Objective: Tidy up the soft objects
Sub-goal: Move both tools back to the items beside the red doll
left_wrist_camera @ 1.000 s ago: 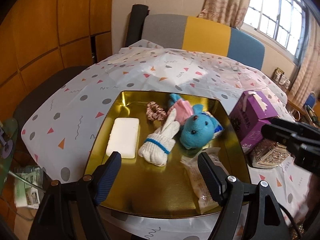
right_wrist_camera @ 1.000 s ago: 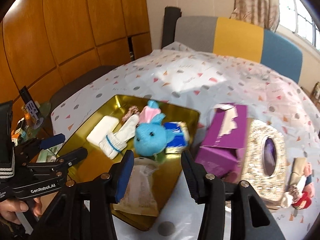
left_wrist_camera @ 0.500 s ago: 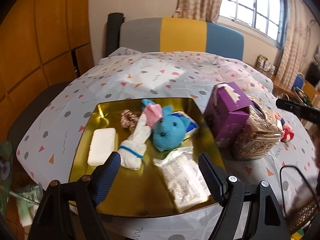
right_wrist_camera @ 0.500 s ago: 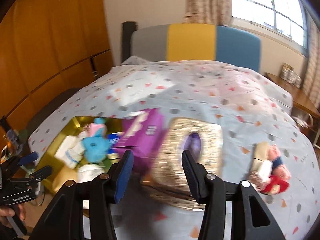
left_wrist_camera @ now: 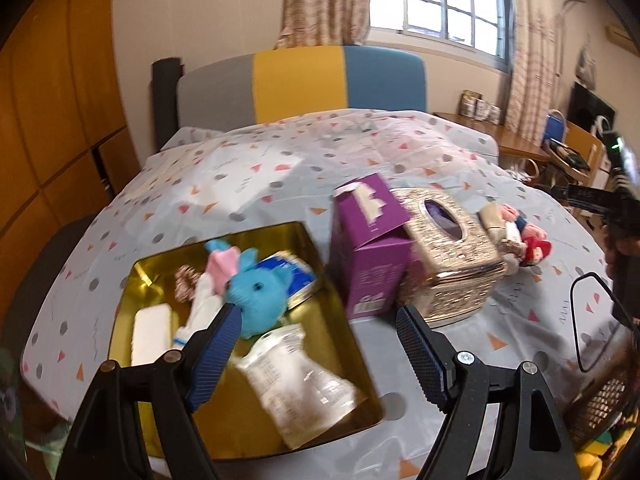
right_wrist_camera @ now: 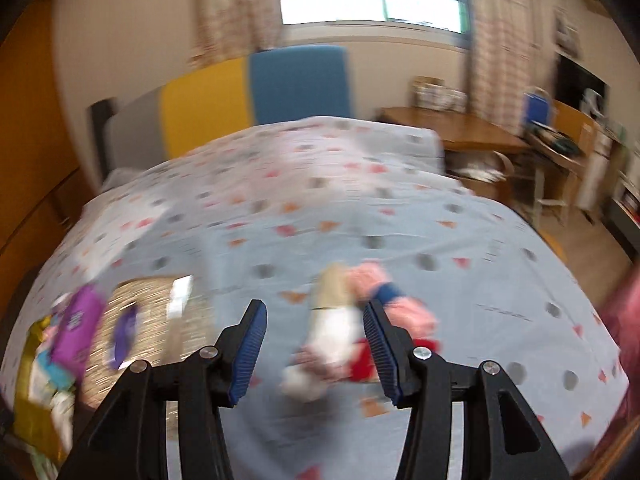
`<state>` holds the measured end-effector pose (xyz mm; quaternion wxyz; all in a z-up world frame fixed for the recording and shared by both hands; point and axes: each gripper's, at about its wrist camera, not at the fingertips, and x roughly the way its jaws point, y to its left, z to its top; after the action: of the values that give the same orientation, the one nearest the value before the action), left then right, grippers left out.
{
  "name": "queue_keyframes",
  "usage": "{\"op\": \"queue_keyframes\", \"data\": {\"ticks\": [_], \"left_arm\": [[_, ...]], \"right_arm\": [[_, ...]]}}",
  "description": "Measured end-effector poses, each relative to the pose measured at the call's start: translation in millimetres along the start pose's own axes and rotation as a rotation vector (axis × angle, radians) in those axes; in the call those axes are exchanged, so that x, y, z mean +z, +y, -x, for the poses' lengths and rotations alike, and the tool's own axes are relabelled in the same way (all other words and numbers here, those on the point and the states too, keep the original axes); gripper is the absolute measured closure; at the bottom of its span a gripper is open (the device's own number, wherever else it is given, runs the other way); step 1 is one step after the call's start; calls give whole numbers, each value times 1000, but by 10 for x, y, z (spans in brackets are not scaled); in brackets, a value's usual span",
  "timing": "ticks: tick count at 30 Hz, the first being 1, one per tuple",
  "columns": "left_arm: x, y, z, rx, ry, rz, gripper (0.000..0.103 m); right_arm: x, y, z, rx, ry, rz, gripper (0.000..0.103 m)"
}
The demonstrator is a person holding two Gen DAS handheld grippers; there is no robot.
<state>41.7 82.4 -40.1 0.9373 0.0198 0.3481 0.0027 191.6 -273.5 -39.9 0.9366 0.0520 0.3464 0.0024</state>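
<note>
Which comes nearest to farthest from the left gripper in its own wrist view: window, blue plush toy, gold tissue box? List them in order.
1. blue plush toy: in the gold tray, by the left gripper's left finger.
2. gold tissue box: on the table, beyond the right finger.
3. window: on the back wall.

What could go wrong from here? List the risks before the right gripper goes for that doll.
1. The right gripper has open jaws and a badly blurred view, and the small doll sits off-centre toward its right jaw, so a grab could clip only an edge.
2. The doll lies close beside the gold tissue box; a sweeping approach might knock it.
3. The gold tray is already crowded around the blue plush, so dropping more in may spill items.
</note>
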Motion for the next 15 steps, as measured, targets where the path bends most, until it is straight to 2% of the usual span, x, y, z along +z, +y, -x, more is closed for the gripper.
{"op": "queue_keyframes", "data": {"ticks": [4, 7, 9, 10, 15], "left_arm": [[134, -245, 7, -41, -21, -56, 22], [272, -492, -24, -86, -31, -108, 22], [357, -625, -47, -120, -32, -125, 23], [421, -736, -66, -145, -36, -137, 23], [656, -1256, -167, -244, -32, -213, 23]], "right_arm": [[-29, -602, -214, -132, 0, -135, 52], [-156, -1002, -312, -199, 19, -266, 52], [-213, -1280, -313, -187, 35, -422, 52], [-231, -1347, -304, -180, 30, -461, 52], [-314, -1534, -311, -146, 56, -555, 52]]}}
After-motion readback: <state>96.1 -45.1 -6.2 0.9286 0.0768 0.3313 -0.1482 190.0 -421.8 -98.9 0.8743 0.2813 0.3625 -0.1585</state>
